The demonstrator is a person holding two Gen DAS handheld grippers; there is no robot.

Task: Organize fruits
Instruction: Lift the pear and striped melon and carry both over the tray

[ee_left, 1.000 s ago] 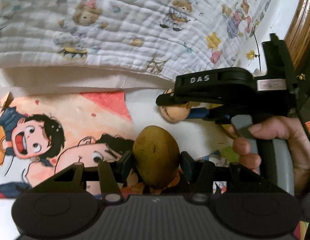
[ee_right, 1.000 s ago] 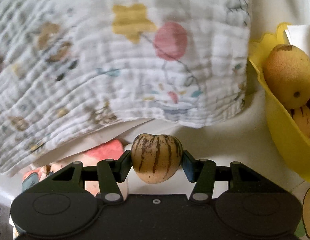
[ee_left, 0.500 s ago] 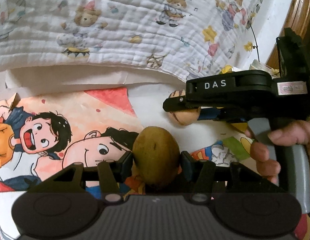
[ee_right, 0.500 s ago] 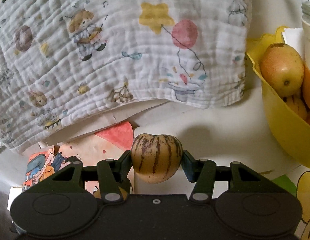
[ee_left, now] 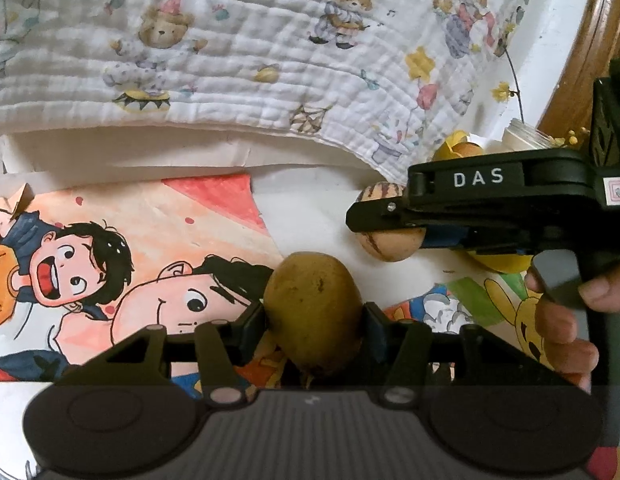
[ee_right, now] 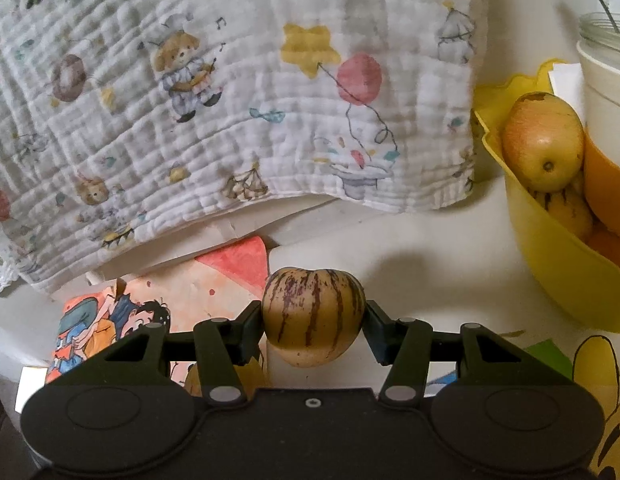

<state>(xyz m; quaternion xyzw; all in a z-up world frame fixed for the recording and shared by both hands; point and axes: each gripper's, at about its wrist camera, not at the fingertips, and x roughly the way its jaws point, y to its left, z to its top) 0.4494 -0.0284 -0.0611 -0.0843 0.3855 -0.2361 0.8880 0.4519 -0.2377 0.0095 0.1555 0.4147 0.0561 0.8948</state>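
My left gripper [ee_left: 315,318] is shut on a brown-green oval fruit [ee_left: 312,312], held just above the cartoon-print table cover. My right gripper [ee_right: 313,314] is shut on a tan fruit with purple stripes [ee_right: 312,314], lifted above the table. The left wrist view shows that striped fruit [ee_left: 386,242] from the side in the right gripper's [ee_left: 390,218] black fingers, with a hand [ee_left: 566,328] on the handle. A yellow bowl [ee_right: 550,248] at the right of the right wrist view holds a yellow-red mango [ee_right: 544,140] and other fruit.
A white quilted blanket with bear prints [ee_left: 230,60] covers the back of the surface. A white cup [ee_right: 606,92] and a glass jar with a yellow flower stem [ee_right: 602,28] stand behind the bowl. Cartoon paper sheets [ee_left: 130,264] lie on the table.
The right gripper with the striped fruit has moved to the right and a little up, bringing the yellow bowl more fully into its view. The left gripper has stayed put.
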